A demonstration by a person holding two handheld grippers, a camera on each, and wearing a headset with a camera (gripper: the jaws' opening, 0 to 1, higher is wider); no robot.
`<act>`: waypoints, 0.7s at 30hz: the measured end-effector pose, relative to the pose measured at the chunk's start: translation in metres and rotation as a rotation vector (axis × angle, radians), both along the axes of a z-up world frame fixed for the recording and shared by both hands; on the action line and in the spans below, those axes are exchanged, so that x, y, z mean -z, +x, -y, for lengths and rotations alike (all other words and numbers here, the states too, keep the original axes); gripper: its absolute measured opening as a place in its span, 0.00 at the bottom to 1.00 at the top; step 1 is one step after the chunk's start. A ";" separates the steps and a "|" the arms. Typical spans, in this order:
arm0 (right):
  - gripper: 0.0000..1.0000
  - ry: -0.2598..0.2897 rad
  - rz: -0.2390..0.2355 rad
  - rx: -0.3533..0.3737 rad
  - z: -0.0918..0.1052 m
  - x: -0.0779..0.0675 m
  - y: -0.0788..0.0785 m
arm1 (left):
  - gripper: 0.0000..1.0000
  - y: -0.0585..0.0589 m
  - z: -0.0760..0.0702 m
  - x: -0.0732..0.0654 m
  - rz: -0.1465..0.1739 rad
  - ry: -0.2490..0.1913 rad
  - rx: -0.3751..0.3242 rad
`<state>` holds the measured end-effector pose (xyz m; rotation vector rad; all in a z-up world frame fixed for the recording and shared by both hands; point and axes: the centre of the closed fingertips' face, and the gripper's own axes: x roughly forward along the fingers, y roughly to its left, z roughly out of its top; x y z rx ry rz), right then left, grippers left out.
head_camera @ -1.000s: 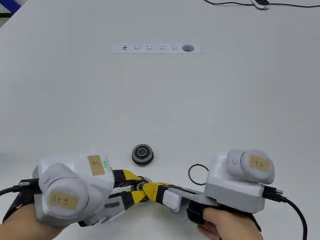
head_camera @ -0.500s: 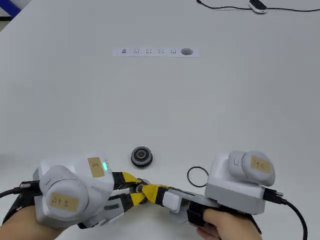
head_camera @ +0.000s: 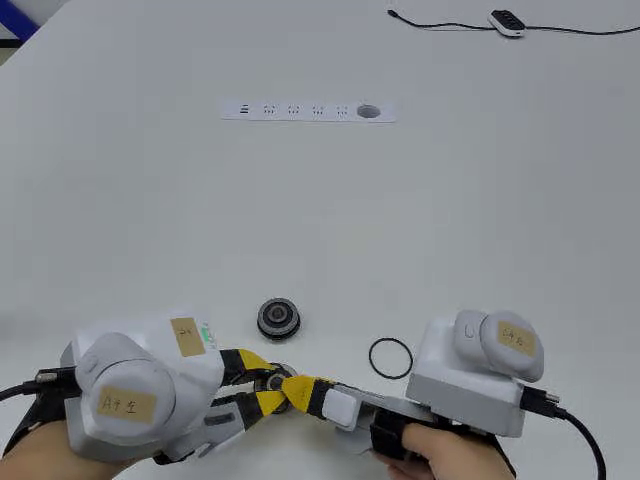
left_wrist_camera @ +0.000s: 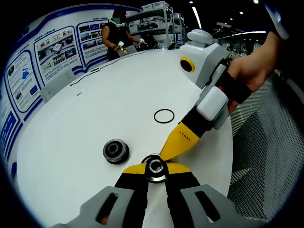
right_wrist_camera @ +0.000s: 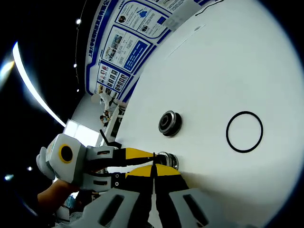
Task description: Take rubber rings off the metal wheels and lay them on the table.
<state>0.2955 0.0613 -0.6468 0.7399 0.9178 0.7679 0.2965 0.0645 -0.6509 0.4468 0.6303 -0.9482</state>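
Pinching metal wheel: left gripper; right gripper pressed together at wheel edge; rubber ring lying on table.

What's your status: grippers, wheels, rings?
Left gripper shut on small metal wheel; right gripper shut, tips at its rim. One black rubber ring off, on white table. Nothing blocking.

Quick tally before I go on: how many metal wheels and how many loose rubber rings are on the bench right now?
Metal wheels: 2, the free wheel and the clamped wheel in the left tongs
Loose rubber rings: 1, the black ring lying flat
Total: 3
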 end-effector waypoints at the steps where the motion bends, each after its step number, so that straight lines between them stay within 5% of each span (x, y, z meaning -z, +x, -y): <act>1: 0.02 0.000 0.000 0.000 0.000 0.000 0.000 | 0.14 0.000 0.000 0.000 -0.002 0.001 -0.001; 8: 0.02 0.017 -0.013 -0.007 -0.005 -0.002 -0.003 | 0.15 -0.002 -0.006 -0.002 0.006 0.029 0.014; 21: 0.02 0.076 -0.010 0.012 -0.004 -0.017 0.000 | 0.19 -0.003 -0.014 -0.019 0.020 0.006 -0.014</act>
